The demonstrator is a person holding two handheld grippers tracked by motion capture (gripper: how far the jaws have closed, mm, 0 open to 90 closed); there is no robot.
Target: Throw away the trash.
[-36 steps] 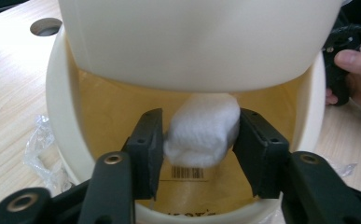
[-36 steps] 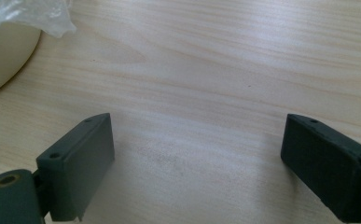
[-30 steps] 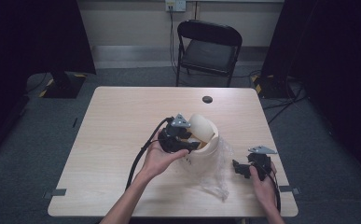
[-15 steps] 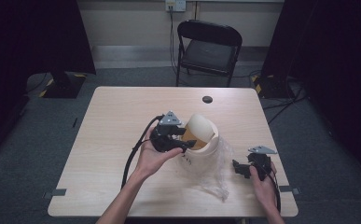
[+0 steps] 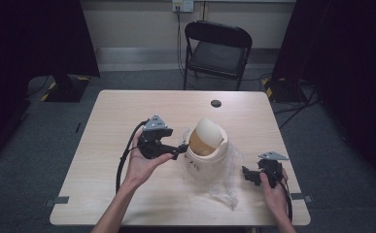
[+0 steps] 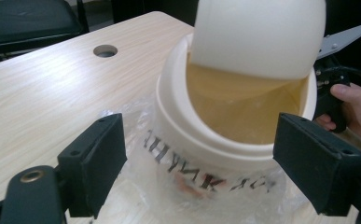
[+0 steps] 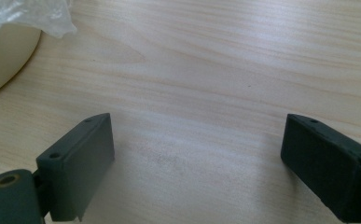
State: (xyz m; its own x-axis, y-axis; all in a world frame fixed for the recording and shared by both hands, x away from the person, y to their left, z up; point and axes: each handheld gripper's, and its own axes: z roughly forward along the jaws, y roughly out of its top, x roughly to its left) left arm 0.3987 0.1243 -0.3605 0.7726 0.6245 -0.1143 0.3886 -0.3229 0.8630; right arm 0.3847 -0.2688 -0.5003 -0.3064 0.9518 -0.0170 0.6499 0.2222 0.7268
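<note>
— Two grippers over one table (image 5: pixel 112 126), seen from the high view. Where does the bin sit?

— A cream swing-lid bin (image 5: pixel 206 150) stands a little right of the table's middle, its domed flap tipped so the mouth faces left. A clear plastic bag (image 5: pixel 227 187) wraps it and spreads toward the near edge.

— And the left gripper (image 5: pixel 181 148)?

— Held just left of the bin, tips pointing at the bin's mouth. Its jaws have just been opening, and nothing is between them. The right gripper (image 5: pixel 246 174) rests near the right edge, apart from the bag, pointing left.

— What about the left gripper view?

— The left gripper (image 6: pixel 199 161) stands spread wide, one pad on either side of the bin (image 6: pixel 234 140), without touching it. The tilted flap (image 6: pixel 257 32) hangs over the amber inside, and dark lettering shows through the bag (image 6: pixel 141 168). Beyond the bin, the person's other hand (image 6: pixel 355 109) grips its handle.

— The right gripper view?

— The right gripper (image 7: pixel 197 154) is parted wide over bare wood (image 7: pixel 206 70), holding nothing. The bin's rounded side (image 7: pixel 5 51) and a corner of the bag (image 7: pixel 33 14) lie at the far left.
</note>
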